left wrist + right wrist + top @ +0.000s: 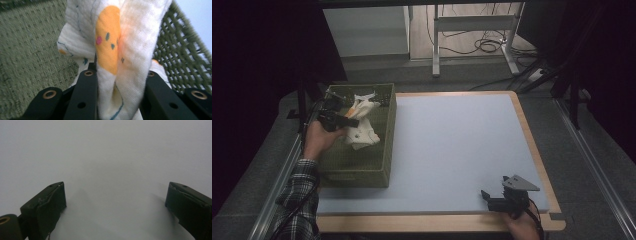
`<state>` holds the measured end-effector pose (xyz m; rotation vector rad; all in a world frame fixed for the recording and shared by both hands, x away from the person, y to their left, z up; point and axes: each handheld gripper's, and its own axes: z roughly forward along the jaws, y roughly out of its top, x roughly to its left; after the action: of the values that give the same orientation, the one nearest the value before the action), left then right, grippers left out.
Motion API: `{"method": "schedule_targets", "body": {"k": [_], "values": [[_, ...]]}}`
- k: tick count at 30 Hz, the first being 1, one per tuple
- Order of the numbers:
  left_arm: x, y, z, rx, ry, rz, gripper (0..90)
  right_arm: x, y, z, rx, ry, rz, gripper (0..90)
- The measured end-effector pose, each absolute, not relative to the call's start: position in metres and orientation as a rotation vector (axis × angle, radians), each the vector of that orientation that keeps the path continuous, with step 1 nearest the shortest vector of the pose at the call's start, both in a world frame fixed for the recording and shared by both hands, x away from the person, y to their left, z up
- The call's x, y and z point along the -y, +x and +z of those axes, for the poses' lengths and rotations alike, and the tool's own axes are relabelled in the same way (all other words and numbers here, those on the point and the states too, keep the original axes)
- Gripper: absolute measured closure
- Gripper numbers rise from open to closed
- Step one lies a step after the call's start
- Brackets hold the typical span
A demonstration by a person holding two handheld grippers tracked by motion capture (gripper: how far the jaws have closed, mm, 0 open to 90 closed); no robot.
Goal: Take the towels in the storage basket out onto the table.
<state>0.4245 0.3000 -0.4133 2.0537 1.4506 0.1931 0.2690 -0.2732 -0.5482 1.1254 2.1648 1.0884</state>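
Note:
A white cloth (361, 126) with orange patches and small coloured dots hangs over the inside of a green woven basket (386, 150) at the table's left. My left gripper (354, 121) is shut on a bunched fold of it, held above the basket floor. In the left gripper view the cloth (125, 50) is squeezed between the two black jaws, with the basket's wall (185, 62) behind it. My right gripper (493, 196) rests at the table's front right corner, jaws wide apart over bare surface (115, 170), nothing between them.
The pale blue table top (452, 145) has a wooden rim (532, 145). Beyond the table's far edge stand a white cabinet (367, 30) and a desk frame (472, 25) with cables on the floor. A plaid sleeve (299, 195) comes in at the lower left.

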Motion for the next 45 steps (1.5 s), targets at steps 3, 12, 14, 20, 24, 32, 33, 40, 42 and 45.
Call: {"method": "schedule_targets", "body": {"k": [3,12,14,20,24,32,33,40,42,45], "values": [[-0.303,0.42,-0.405,-1.447,2.026,0.213,76.6,0.273,0.269,-0.548,-2.164,1.127,1.086,3.4],[-0.303,0.405,-0.381,-1.412,2.005,0.289,75.8,0.273,0.269,-0.548,-2.164,1.127,1.086,3.3],[-0.303,0.404,-0.378,-1.41,2.001,0.293,75.8,0.273,0.269,-0.548,-2.164,1.127,1.086,3.4],[-0.301,0.397,-0.359,-1.385,1.969,0.297,75.9,0.273,0.269,-0.548,-2.164,1.126,1.086,3.4],[-0.297,0.392,-0.348,-1.356,1.964,0.302,75.9,0.273,0.269,-0.548,-2.164,1.126,1.086,3.4],[-0.284,0.386,-0.329,-1.285,1.957,0.304,75.8,0.273,0.269,-0.548,-2.164,1.127,1.086,3.4],[-0.282,0.386,-0.328,-1.278,1.959,0.304,75.8,0.273,0.269,-0.548,-2.164,1.126,1.087,3.4],[-0.259,0.389,-0.32,-1.218,1.966,0.296,75.8,0.273,0.269,-0.548,-2.164,1.126,1.089,3.4],[-0.252,0.39,-0.319,-1.197,1.973,0.292,75.8,0.273,0.269,-0.548,-2.164,1.127,1.087,3.4],[-0.241,0.393,-0.317,-1.175,1.984,0.29,75.8,0.273,0.269,-0.548,-2.164,1.127,1.087,3.4]]}}
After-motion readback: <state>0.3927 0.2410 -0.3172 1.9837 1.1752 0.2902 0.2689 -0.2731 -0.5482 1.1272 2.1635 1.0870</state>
